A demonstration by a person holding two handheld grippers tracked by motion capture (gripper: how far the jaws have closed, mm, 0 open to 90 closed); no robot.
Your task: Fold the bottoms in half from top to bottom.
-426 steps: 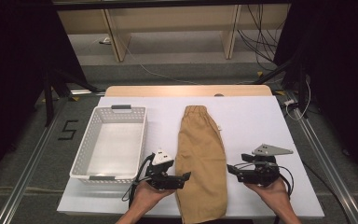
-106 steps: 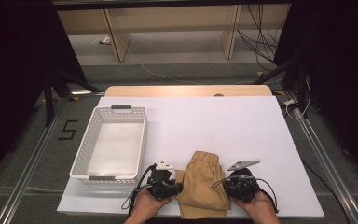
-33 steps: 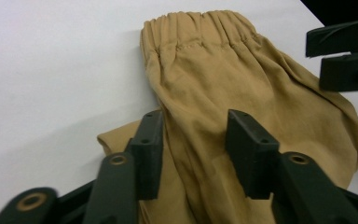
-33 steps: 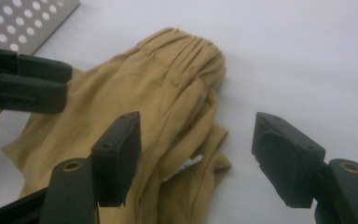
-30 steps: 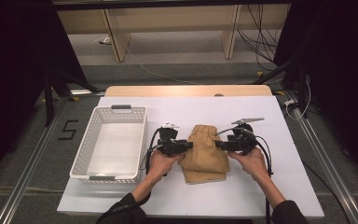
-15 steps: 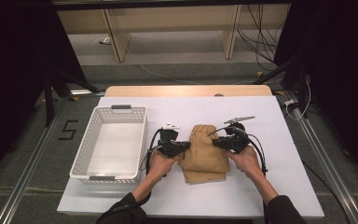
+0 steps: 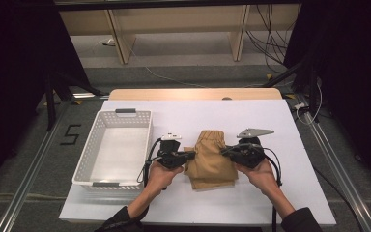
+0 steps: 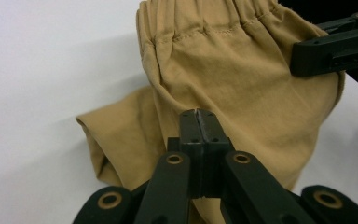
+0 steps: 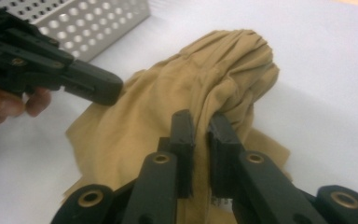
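A tan garment (image 7: 211, 163) with an elastic waistband lies folded on the white table (image 7: 270, 198), in front of the person. My left gripper (image 7: 189, 155) is at its left edge, jaws shut flat together (image 8: 199, 125) on a ridge of the cloth (image 8: 242, 88). My right gripper (image 7: 226, 151) is at the right edge. Its jaws have just been closing and pinch a raised fold of the cloth (image 9: 223, 79) between the pads (image 9: 200, 128). In each gripper view the other gripper's tip shows: the right one (image 8: 326, 46), the left one (image 9: 98, 88).
A white perforated basket (image 7: 96, 159) stands empty just left of my left hand; its wall (image 9: 98, 23) shows in the right gripper view. Cables trail from both grippers toward the near edge. Wooden shelving stands beyond the table's far edge.
Both grippers have shut on the garment's sides and drawn slightly toward the person. The cloth is bunched up between them. Far earlier it lay stretched out long; now it is folded short.
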